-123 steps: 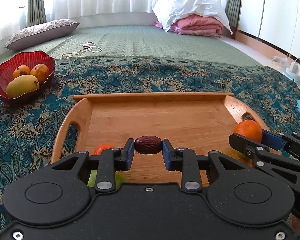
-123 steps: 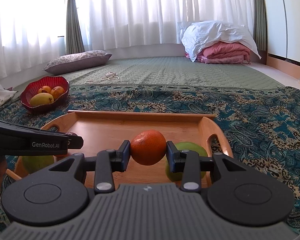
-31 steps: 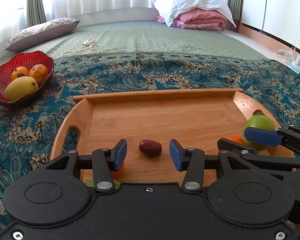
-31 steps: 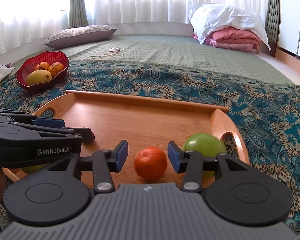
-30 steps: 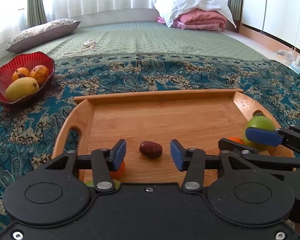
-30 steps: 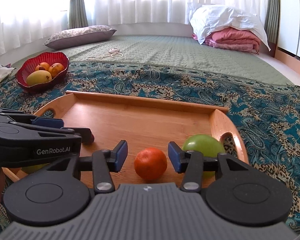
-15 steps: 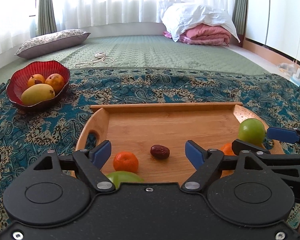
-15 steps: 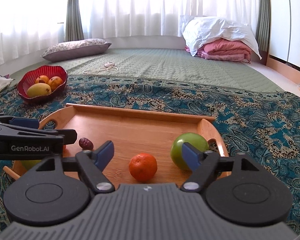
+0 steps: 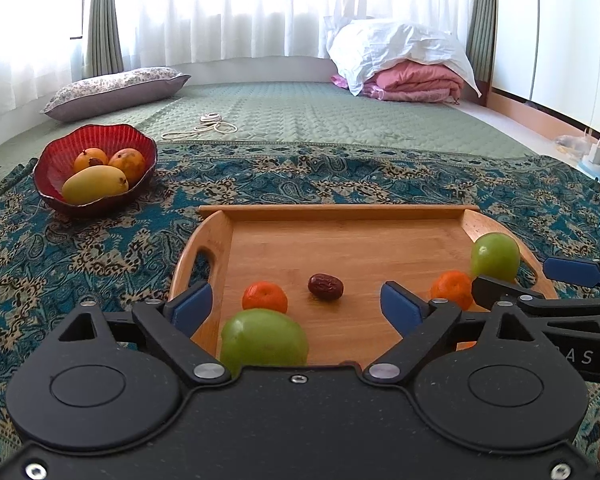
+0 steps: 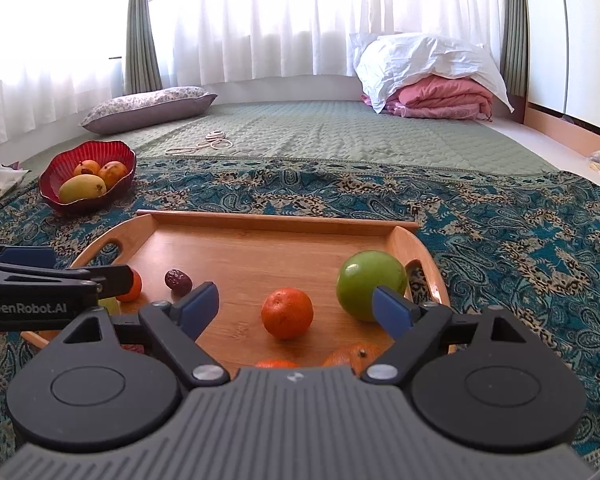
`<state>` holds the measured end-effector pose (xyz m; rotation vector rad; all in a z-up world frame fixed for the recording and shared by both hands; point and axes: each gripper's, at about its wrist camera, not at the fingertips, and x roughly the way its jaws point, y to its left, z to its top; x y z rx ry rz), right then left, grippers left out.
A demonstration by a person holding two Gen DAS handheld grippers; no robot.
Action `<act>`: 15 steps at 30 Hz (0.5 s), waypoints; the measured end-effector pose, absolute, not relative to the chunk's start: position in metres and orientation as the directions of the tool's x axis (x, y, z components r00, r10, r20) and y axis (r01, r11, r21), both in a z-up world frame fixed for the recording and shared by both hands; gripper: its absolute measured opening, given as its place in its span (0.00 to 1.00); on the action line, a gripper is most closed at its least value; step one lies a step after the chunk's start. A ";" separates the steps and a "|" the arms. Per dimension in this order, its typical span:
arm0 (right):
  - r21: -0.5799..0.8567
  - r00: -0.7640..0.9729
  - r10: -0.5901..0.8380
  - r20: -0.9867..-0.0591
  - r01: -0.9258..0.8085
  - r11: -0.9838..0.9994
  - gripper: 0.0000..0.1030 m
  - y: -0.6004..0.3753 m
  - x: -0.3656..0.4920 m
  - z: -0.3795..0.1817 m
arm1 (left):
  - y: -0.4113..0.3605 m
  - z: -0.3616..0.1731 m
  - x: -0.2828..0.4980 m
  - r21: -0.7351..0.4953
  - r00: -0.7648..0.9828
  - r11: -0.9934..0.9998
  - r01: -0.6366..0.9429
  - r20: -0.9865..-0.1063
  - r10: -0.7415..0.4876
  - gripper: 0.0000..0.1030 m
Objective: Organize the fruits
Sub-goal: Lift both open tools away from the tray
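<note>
A wooden tray (image 9: 340, 212) (image 10: 276, 220) lies on the patterned cloth. My left gripper (image 9: 294, 306) hangs above its near left part, jaws opening and holding nothing. Below it on the wood lie a dark date (image 9: 325, 287), a tangerine (image 9: 265, 296) and a green apple (image 9: 264, 340). My right gripper (image 10: 295, 306) hovers over the near right part, jaws also opening and bare. A tangerine (image 10: 287, 313) sits loose beneath it, with a second green apple (image 10: 370, 285) to its right. More orange fruit (image 10: 352, 354) peeks out by the gripper body.
A red bowl (image 9: 96, 138) (image 10: 88, 152) with a mango and two orange fruits stands on the cloth at the far left. Beyond lie a green quilt, a pillow (image 9: 112, 92), a coiled cord (image 9: 210, 124) and folded pink bedding (image 9: 412, 80).
Both grippers let go of their fruit, the left the date and the right the tangerine. Their jaws spread wide and both drew back and slightly up from the tray.
</note>
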<state>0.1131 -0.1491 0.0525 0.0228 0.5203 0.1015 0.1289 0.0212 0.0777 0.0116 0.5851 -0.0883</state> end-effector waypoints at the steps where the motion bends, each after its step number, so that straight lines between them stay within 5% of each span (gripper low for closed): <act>1: 0.045 0.866 0.100 -0.490 -0.090 0.995 0.90 -0.149 0.110 0.052 | 0.022 0.078 0.126 -0.015 0.831 0.996 0.085 -0.550 -0.079 0.89; 15: 0.065 0.868 0.091 -0.489 -0.068 0.996 0.92 -0.149 0.081 0.038 | 0.025 0.063 0.091 -0.009 0.841 0.997 0.072 -0.537 -0.066 0.91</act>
